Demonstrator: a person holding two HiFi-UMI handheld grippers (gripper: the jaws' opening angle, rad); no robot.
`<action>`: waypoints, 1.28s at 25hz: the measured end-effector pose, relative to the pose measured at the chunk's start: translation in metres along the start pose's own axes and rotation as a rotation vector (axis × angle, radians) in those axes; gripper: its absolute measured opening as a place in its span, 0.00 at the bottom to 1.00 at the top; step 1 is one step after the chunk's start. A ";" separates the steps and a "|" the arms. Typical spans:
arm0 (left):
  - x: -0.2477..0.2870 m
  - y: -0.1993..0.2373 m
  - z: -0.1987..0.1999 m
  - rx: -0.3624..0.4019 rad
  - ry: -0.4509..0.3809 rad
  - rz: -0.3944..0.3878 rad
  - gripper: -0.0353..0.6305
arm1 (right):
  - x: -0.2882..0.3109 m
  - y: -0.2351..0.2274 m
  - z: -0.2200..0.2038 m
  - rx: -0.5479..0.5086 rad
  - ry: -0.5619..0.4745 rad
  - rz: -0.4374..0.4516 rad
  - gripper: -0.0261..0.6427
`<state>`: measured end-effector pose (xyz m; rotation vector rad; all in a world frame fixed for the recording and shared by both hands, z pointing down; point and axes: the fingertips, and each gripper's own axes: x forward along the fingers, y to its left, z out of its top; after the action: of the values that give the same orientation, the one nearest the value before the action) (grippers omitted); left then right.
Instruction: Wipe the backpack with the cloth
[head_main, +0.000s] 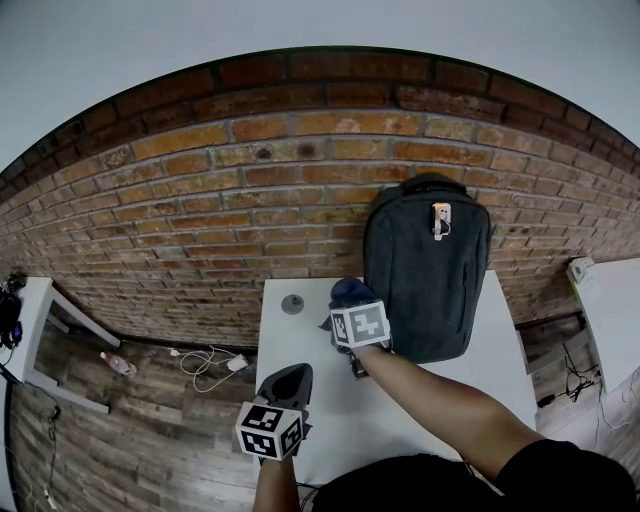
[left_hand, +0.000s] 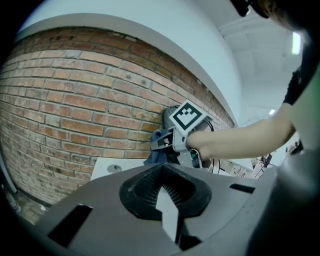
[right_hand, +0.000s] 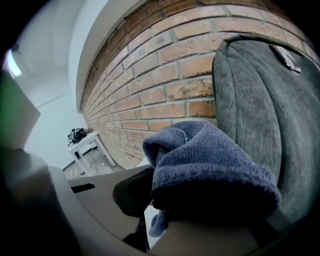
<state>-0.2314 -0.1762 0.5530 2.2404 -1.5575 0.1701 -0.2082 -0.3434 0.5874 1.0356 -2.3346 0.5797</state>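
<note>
Nearest, my left tong (head_main: 293, 378) hangs clenched on nothing over the one white table (head_main: 330, 430); beyond it my right tong (head_main: 349, 303) grips the single blue cloth (head_main: 352, 291), with one small grey disc (head_main: 292, 304) at its nine o'clock. At the cloth's two o'clock, just beside it, the one grey backpack (head_main: 425, 270) stands on the table against the brick wall (head_main: 230, 180), long axis six to twelve, top up, front facing me.

The head view looks steeply down on the table (head_main: 330, 430), with the brick wall (head_main: 200, 200) across the upper frame. The left gripper view looks low across the table from farther back, sharing the wall, the backpack (head_main: 430, 270) and the right gripper (left_hand: 161, 144). The right gripper view sits close to the backpack, which fills the frame's right side.
</note>
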 end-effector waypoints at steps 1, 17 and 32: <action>0.000 0.000 0.000 -0.001 -0.002 -0.002 0.04 | 0.001 0.000 0.010 0.004 -0.008 0.001 0.10; -0.001 0.009 -0.003 -0.016 0.004 0.013 0.04 | -0.008 -0.037 0.168 0.253 -0.188 0.032 0.10; 0.002 0.009 -0.002 -0.007 0.011 0.015 0.04 | -0.058 -0.082 0.249 0.367 -0.340 0.079 0.10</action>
<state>-0.2389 -0.1798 0.5575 2.2188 -1.5675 0.1804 -0.1820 -0.5030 0.3732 1.2936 -2.6351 0.9542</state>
